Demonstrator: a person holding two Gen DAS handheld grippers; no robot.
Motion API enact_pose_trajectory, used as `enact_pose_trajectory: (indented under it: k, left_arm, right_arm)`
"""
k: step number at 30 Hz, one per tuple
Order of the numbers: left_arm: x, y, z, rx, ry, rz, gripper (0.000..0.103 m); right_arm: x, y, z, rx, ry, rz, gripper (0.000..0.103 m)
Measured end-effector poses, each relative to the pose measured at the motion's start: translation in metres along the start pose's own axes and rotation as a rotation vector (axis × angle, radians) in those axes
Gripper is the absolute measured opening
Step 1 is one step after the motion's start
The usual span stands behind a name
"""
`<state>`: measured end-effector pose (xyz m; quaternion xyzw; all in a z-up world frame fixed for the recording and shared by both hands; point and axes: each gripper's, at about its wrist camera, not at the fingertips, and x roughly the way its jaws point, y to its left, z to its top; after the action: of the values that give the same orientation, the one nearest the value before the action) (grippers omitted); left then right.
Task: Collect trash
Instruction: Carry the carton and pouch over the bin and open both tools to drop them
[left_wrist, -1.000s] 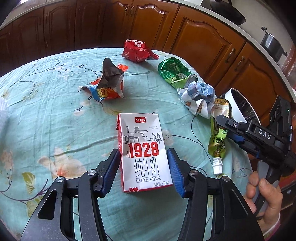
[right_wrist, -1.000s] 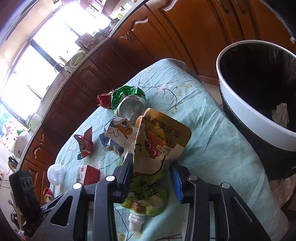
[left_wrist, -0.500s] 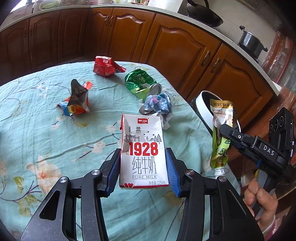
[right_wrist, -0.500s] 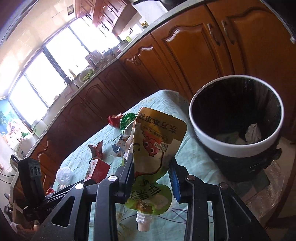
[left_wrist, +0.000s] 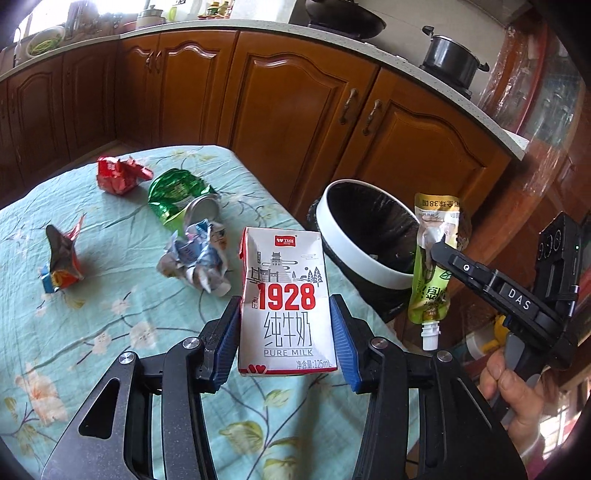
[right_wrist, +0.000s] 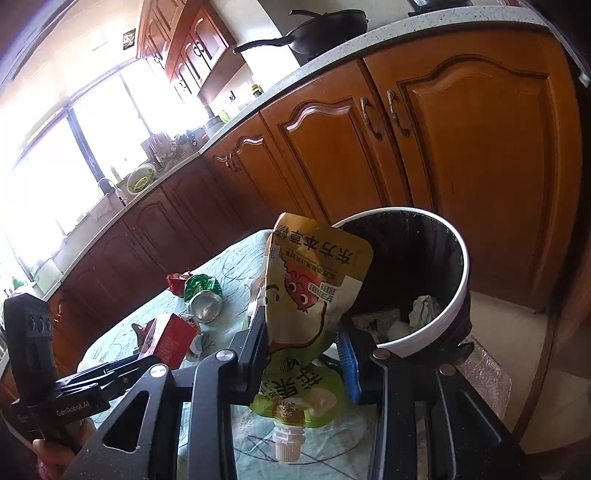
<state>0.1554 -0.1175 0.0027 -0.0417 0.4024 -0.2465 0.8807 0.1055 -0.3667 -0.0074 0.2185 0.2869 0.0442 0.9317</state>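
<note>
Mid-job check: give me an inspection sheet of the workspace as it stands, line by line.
Surface: table under a teal floral cloth.
Job's things: milk carton and drink pouch lifted; bin beside the table, some trash inside.
Clutter: red wrapper, green bag, can, crumpled wrapper, torn snack bag on the cloth.
Grippers: left gripper clamps the carton; right gripper clamps the pouch.
Cables: nothing seen.
Surroundings: wooden cabinets, pot on the counter.

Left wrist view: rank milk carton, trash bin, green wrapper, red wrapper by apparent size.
1. trash bin and milk carton: close; the carton is nearer the camera, so unranked.
2. green wrapper
3. red wrapper
</note>
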Motion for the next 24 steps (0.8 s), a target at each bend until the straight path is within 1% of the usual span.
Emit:
enact_pose_trajectory:
  k: [7,11,17,24]
  left_arm:
    - [0.022,-0.026,0.024,0.035,0.009,-0.033,0.046]
    - [0.033,-0.043,0.038,0.063,0.004,-0.045,0.046]
    - [0.056,-0.068,0.058,0.111,0.015,-0.058,0.046]
    - [0.092,-0.087,0.079,0.139,0.06,-0.064,0.046]
  right_arm:
    - [-0.003,-0.015,0.018,-0.018,-0.067,-0.043,0.035]
    - [0.005,-0.025,0.027,-0.013,-0.078,-0.061,0.035]
    - [0.023,-0.042,0.039,-0.003,-0.036,-0.089,0.036]
    - [0.041,-0.057,0.046,0.02,0.026,-0.106,0.036]
